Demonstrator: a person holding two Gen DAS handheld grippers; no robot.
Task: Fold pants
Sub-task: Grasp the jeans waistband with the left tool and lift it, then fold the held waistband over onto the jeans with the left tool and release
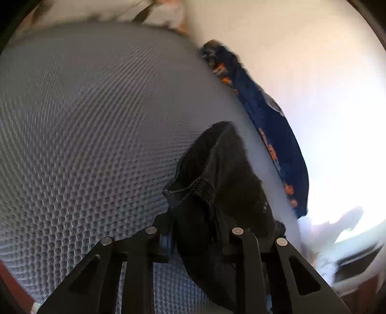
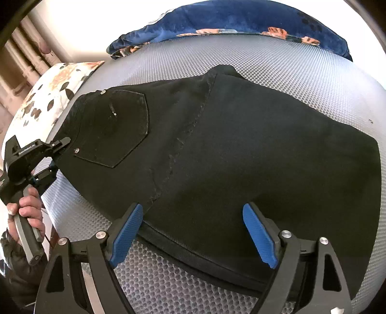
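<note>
Black pants lie folded on the grey dimpled mattress, back pocket up, waistband at the left. My right gripper is open, its blue pads wide apart over the near edge of the pants, holding nothing. My left gripper, seen in the right wrist view, is at the waistband edge on the left. In the left wrist view it is shut on a bunch of the black pants, which hides the fingertips.
A blue floral quilt lies along the far side of the mattress; it also shows in the left wrist view. A white floral pillow sits at the left. A radiator stands behind it. A person's hand holds the left gripper.
</note>
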